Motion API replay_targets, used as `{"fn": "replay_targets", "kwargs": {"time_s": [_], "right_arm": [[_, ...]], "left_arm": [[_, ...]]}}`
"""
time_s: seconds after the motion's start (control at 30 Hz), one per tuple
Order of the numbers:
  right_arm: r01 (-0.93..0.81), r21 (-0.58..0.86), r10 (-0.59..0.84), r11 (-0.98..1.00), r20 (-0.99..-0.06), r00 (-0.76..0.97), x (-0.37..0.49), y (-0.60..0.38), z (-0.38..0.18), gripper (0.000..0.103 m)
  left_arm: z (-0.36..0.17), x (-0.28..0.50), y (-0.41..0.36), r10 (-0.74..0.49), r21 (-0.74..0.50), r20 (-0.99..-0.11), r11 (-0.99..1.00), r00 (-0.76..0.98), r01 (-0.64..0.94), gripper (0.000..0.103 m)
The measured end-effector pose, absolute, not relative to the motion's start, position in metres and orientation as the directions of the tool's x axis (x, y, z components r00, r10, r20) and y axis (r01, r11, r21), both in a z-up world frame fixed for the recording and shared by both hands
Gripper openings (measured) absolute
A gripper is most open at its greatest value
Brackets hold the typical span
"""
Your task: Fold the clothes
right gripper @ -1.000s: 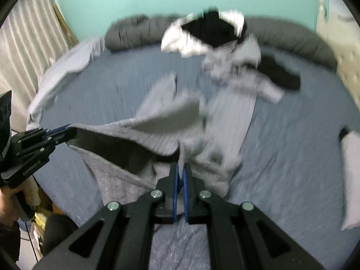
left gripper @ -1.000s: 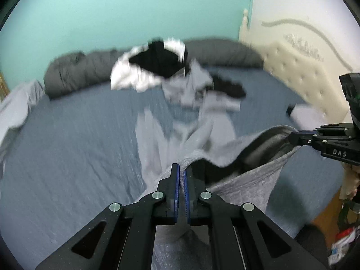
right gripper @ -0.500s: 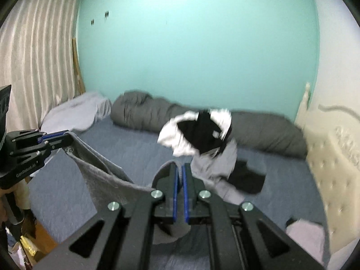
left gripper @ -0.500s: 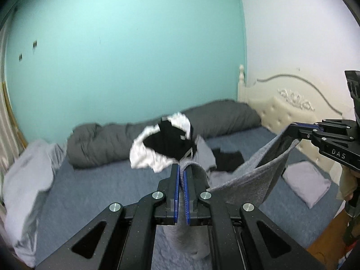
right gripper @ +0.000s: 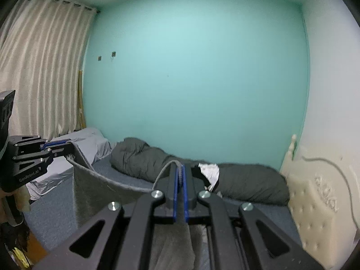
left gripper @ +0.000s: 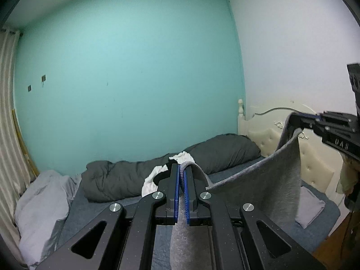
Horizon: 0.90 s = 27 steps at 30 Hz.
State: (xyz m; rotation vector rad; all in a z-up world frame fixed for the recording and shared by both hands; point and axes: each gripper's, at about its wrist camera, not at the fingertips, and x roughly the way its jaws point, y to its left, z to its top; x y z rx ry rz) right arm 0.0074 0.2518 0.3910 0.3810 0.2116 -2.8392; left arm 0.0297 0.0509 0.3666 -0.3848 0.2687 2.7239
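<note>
Garment (left gripper: 276, 175), grey knit, is hanging in the air above the bed (left gripper: 94, 204), stretched between our 2 grippers. We are pinching 1 end of its top edge in the left gripper (left gripper: 182, 180), pads closed tight on the cloth, and the other end in the right gripper (right gripper: 180, 177), also clamped on it; the edge is sagging between them. A dark duvet (left gripper: 126, 177) is lying along the bed's far edge by the teal wall (left gripper: 126, 67), with a black-and-white pile (left gripper: 155, 177) in front of it. A folded grey piece (left gripper: 310, 209) is sitting near the headboard (left gripper: 315, 157).
</note>
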Motion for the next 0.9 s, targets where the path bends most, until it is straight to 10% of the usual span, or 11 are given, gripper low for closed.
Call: {"fn": "replay_targets", "kwargs": {"time_s": [0.4, 0.9], "right_arm": [[0.336, -0.116, -0.29, -0.935, -0.297, -0.91, 0.067, 0.238, 0.384, 0.003], [0.325, -0.043, -0.261, -0.945, -0.497, -0.827, -0.047, 0.237, 0.256, 0.003]], "left_arm": [[0.342, 0.078, 0.039, 0.32, 0.142, -0.357, -0.91, -0.878, -0.389, 0.004], [0.208, -0.057, 0.071, 0.299, 0.082, -0.552, -0.909, -0.778, -0.408, 0.004]]}}
